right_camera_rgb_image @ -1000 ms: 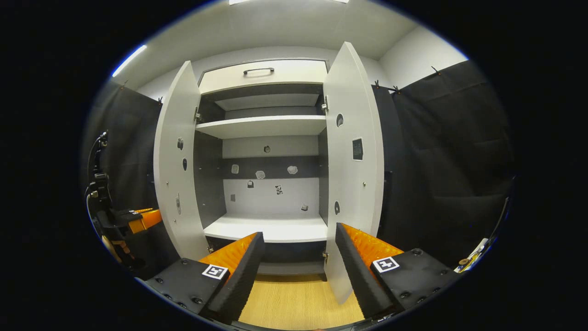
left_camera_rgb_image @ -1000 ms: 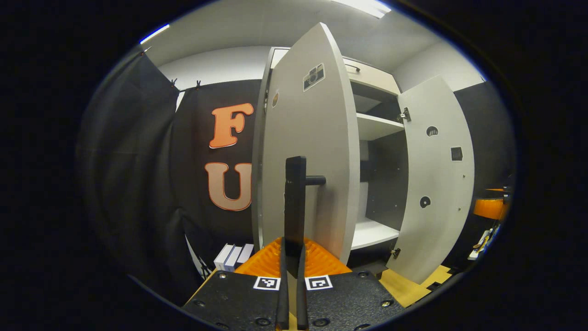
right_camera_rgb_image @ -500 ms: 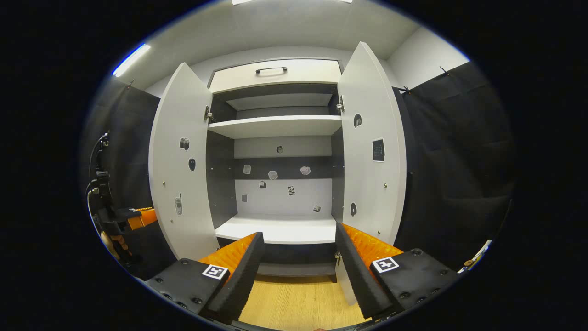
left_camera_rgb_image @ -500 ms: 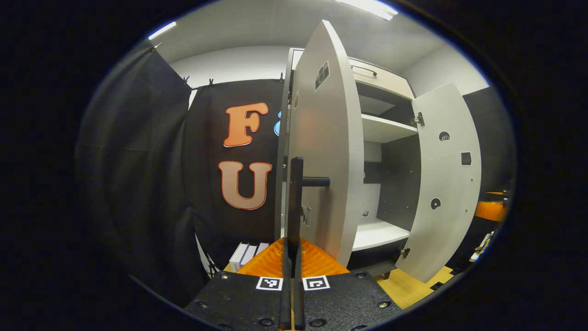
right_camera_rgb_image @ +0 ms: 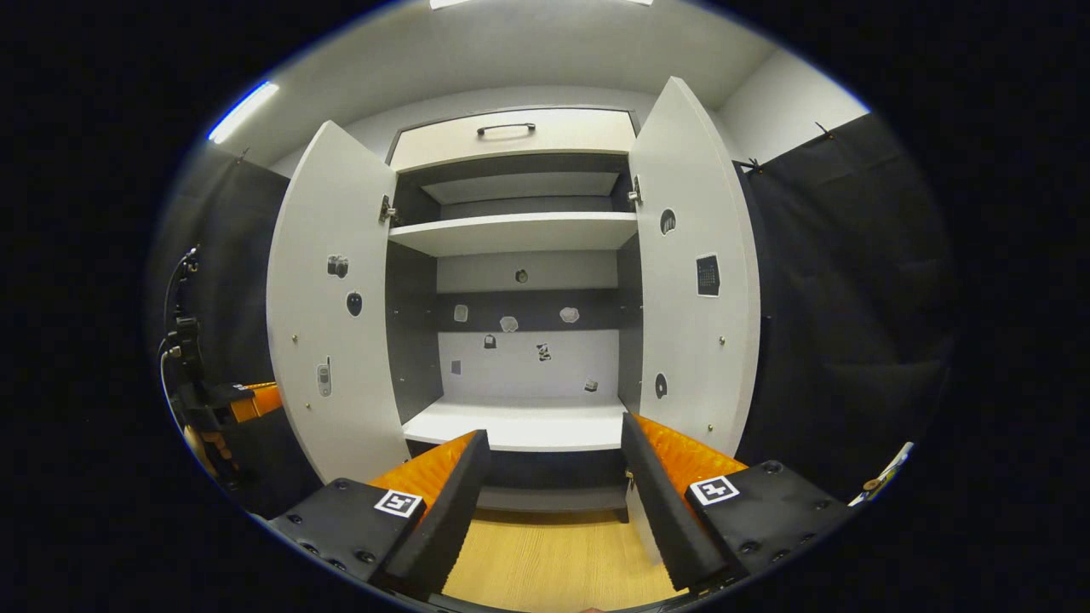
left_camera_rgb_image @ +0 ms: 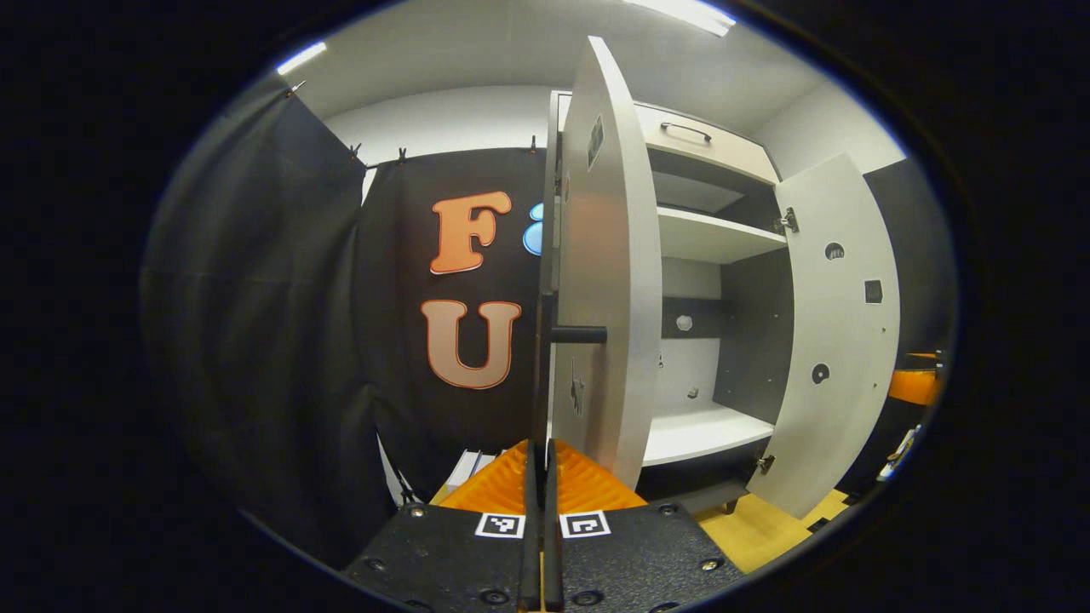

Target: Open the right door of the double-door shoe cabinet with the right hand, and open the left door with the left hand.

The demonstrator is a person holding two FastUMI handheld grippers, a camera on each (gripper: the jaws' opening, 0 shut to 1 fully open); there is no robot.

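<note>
The white shoe cabinet (right_camera_rgb_image: 511, 232) stands with both doors swung out and its shelves bare. In the left gripper view the left door (left_camera_rgb_image: 606, 255) is almost edge-on, and my left gripper (left_camera_rgb_image: 540, 464) is shut on its black vertical handle (left_camera_rgb_image: 540, 366). The right door (left_camera_rgb_image: 843, 340) hangs open farther right. In the right gripper view my right gripper (right_camera_rgb_image: 553, 430) is open and holds nothing, a short way in front of the cabinet's lower shelf, between the left door (right_camera_rgb_image: 332, 298) and the right door (right_camera_rgb_image: 700, 281). The left gripper (right_camera_rgb_image: 243, 400) shows at the far left, behind the left door.
A drawer with a dark handle (right_camera_rgb_image: 507, 129) tops the cabinet. Small stickers dot the back panel and the doors' inner faces. Several white boxes (left_camera_rgb_image: 471, 464) lie on the floor left of the cabinet. Wood floor (right_camera_rgb_image: 553, 562) lies in front. Black cloth hangs on both sides.
The left door has swung farther outward with my left gripper on its handle, and now looks nearly edge-on. The right gripper stays open; both doors look wider apart in its view.
</note>
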